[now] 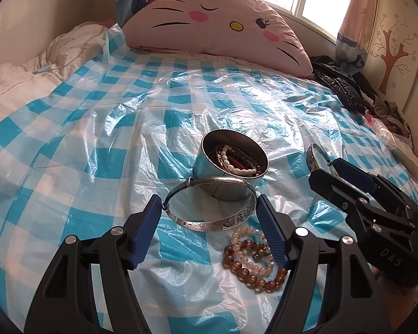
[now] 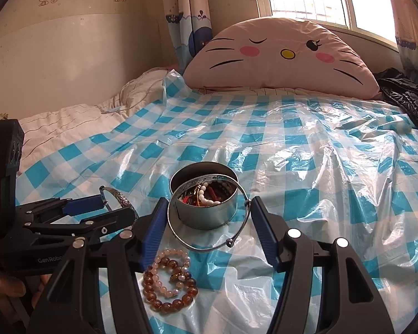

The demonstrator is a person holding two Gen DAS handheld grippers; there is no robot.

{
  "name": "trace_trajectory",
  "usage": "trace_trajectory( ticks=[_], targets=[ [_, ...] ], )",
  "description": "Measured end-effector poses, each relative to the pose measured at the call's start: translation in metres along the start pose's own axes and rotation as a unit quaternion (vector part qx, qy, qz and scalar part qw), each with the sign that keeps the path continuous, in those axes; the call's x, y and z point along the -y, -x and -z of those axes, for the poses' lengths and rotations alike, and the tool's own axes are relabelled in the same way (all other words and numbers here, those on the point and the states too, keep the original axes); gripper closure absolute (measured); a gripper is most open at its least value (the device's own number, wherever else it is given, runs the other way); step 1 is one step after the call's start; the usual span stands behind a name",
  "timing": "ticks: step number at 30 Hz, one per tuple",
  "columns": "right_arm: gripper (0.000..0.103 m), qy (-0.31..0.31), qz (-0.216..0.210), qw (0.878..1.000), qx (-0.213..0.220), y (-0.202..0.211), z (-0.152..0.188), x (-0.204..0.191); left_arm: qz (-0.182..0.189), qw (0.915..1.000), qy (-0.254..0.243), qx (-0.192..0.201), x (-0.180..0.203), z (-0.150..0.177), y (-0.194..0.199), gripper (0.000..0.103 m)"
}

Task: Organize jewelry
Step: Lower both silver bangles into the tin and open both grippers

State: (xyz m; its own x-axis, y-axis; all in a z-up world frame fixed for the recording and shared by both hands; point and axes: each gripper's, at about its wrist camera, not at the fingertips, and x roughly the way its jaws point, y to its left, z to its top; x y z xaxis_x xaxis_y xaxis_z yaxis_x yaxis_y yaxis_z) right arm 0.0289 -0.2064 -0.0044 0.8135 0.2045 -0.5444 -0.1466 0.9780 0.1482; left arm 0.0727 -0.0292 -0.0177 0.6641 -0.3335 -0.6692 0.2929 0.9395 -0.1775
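A round metal tin [image 1: 231, 167], chosen as the landmark, is seen on a blue-checked plastic sheet [image 1: 97, 128] spread over a bed. White beads and other pieces are already held inside it. Just in front of the tin, a silver bangle [image 1: 211, 220] is clamped across its width between the blue pads of the left gripper [image 1: 209, 208]. A second silver bangle [image 2: 209, 217] is held likewise across its width by the right gripper [image 2: 206, 220], on the tin's right side. Nearer than the tin, two bead bracelets [image 2: 168, 281], one amber and one pale pink, are left lying in a loose heap on the sheet. The bangles are judged to be rigid, light and smooth, so a slip under side pressure is possible; a hold across the widest span, as shown, is considered the soundest. The bead bracelets are judged limp and elastic, best pinched through several beads at once. "DAS" can be read on the right gripper's body and "GenRobo", cut off, on the left one's. The pillow [image 1: 217, 25] behind the tin bears a cat face only.
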Motion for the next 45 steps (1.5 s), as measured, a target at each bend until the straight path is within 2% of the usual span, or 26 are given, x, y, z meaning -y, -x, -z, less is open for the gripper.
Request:
trace_trajectory(
  ticks=[5, 17, 28, 33, 36, 41, 45],
  targets=[
    [0.044, -0.016, -0.014, 1.000, 0.013, -0.005, -0.009, 0.003, 0.001, 0.9998, -0.017, 0.009, 0.008, -0.021, -0.012, 0.037],
    [0.044, -0.040, -0.007, 0.998, 0.041, -0.017, -0.033, 0.021, 0.009, 0.9998, -0.016, 0.010, 0.015, -0.052, -0.047, 0.037],
    [0.044, -0.061, 0.009, 0.997, 0.049, -0.023, -0.037, 0.043, 0.030, 0.9993, -0.017, -0.012, 0.029, -0.064, -0.081, 0.037],
    [0.044, -0.060, 0.009, 0.997, 0.042, -0.028, -0.037, 0.043, 0.030, 0.9990, 0.003, -0.032, 0.021, -0.061, -0.092, 0.036],
    [0.043, -0.058, 0.009, 0.998, 0.039, -0.032, -0.038, 0.042, 0.035, 0.9986, 0.016, -0.036, 0.014, -0.061, -0.094, 0.030],
    [0.043, -0.053, 0.010, 0.998, 0.029, -0.038, -0.038, 0.040, 0.024, 0.9985, 0.046, -0.017, -0.001, -0.063, -0.083, 0.030],
    [0.043, -0.034, 0.006, 0.999, 0.013, -0.051, -0.039, 0.029, 0.001, 0.9941, 0.109, 0.002, -0.027, -0.060, -0.064, 0.029]
  ],
)
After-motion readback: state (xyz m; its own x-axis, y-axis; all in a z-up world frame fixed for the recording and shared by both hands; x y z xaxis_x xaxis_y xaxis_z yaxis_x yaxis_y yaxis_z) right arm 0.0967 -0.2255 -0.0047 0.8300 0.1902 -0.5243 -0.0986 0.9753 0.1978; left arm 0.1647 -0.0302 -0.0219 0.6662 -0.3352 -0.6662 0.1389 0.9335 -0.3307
